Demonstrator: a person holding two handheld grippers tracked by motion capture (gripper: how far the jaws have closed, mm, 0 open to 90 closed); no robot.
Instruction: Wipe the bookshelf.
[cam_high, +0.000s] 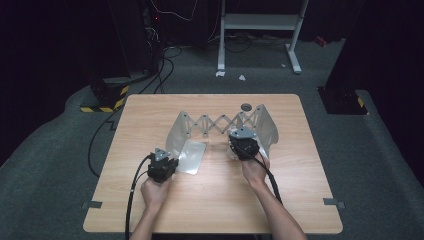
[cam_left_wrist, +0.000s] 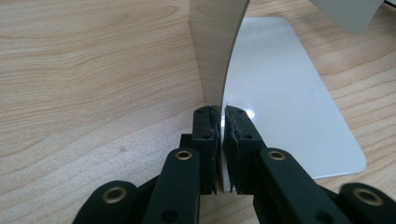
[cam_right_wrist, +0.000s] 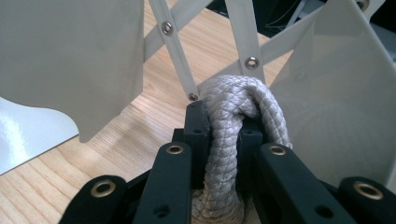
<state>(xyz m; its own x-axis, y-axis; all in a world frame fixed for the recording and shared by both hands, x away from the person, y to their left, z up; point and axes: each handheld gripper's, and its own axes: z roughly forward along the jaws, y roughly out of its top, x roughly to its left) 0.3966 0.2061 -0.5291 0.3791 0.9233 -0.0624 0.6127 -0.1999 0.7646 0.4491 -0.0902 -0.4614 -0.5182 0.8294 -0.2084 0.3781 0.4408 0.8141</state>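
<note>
Grey-white metal makes up the folding rack (cam_high: 220, 125) that stands near the middle of the wooden table (cam_high: 150, 115): two curved end plates joined by a criss-cross lattice of riveted strips (cam_high: 220, 121). The left end plate (cam_left_wrist: 215, 46) rises upright from a flat, glossy foot (cam_left_wrist: 285, 93) that lies on the tabletop. The left gripper (cam_left_wrist: 222, 135) pinches the bottom edge of this plate between its two black jaws, which are closed on the thin sheet with its edge sandwiched between the pads. In the high view the left gripper (cam_high: 161, 165) sits at the near left corner of the rack, just beside the flat foot (cam_high: 191, 156).

At the other end, the right gripper (cam_right_wrist: 224, 135) holds a thick, pale braided rope (cam_right_wrist: 233, 140). Its jaws are clamped on the rope, which loops up and over between them and bulges out below. The rope sits between the two end plates, with the right plate (cam_right_wrist: 336, 102) close on one side, the left plate (cam_right_wrist: 70, 60) farther off on the other, and the lattice strips (cam_right_wrist: 177, 56) just behind. In the high view the right gripper (cam_high: 243, 142) is against the inner face of the right end plate (cam_high: 267, 127).

A small dark round thing (cam_high: 245, 106) lies on the table behind the rack. Black cables (cam_high: 135, 185) trail from both grippers toward the near edge.
</note>
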